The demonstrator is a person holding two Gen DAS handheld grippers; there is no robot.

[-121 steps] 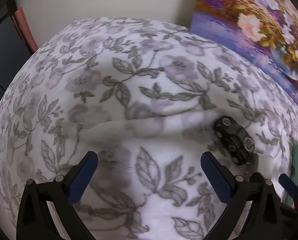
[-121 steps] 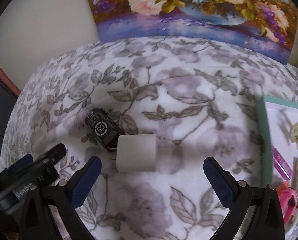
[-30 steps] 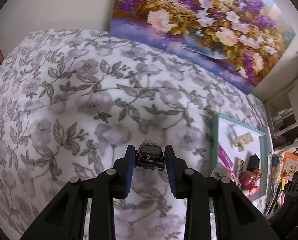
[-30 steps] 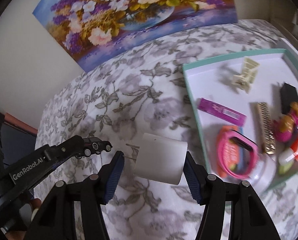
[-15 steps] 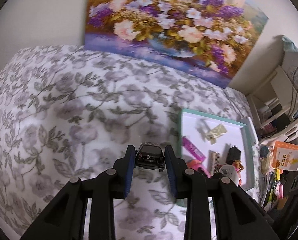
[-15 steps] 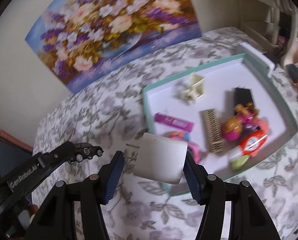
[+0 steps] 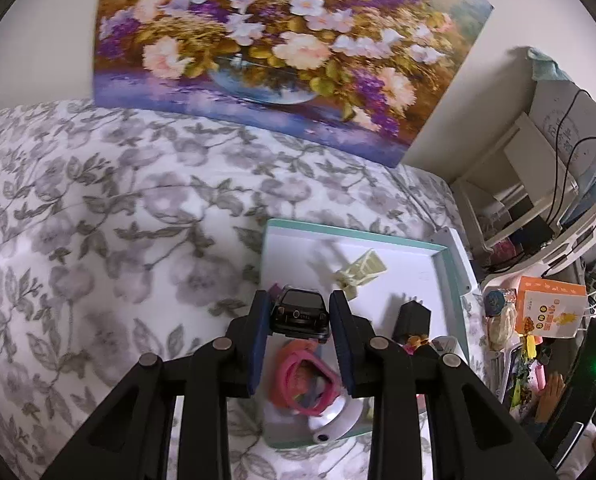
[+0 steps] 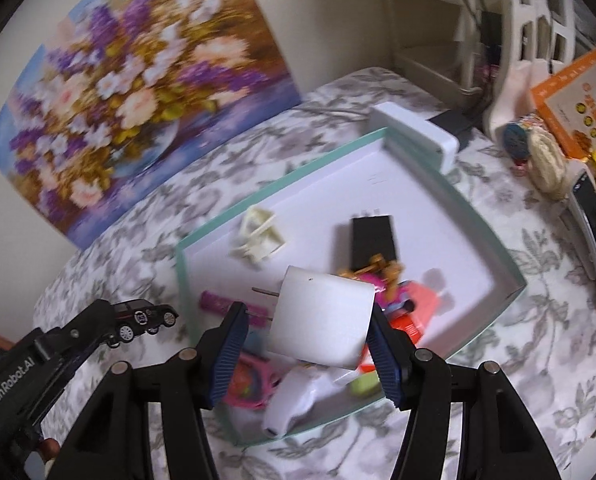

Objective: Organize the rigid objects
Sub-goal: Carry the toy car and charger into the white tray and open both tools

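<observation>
My left gripper (image 7: 298, 316) clenches a small black toy car (image 7: 299, 314) by its sides, above the teal tray's (image 8: 274, 184) near-left corner. My right gripper (image 8: 304, 340) grasps a white plug adapter (image 8: 322, 318) over the tray's near edge. Both seem light, stiff and smooth, so flat side faces likely suit gripping best.

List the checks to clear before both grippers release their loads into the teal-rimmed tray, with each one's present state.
1. Left gripper clamped on the small black toy car: ok.
2. Right gripper clamped on the white plug-in charger block: ok.
3. Charger above the teal-rimmed white tray: ok.
4. Car inside the tray's rim: cannot tell; the wrist views disagree.
5. Bare tray floor beneath the charger: not ok; a pink toy watch and orange pieces lie under it.
6. Free floor elsewhere: ok, toward the far corner.
</observation>
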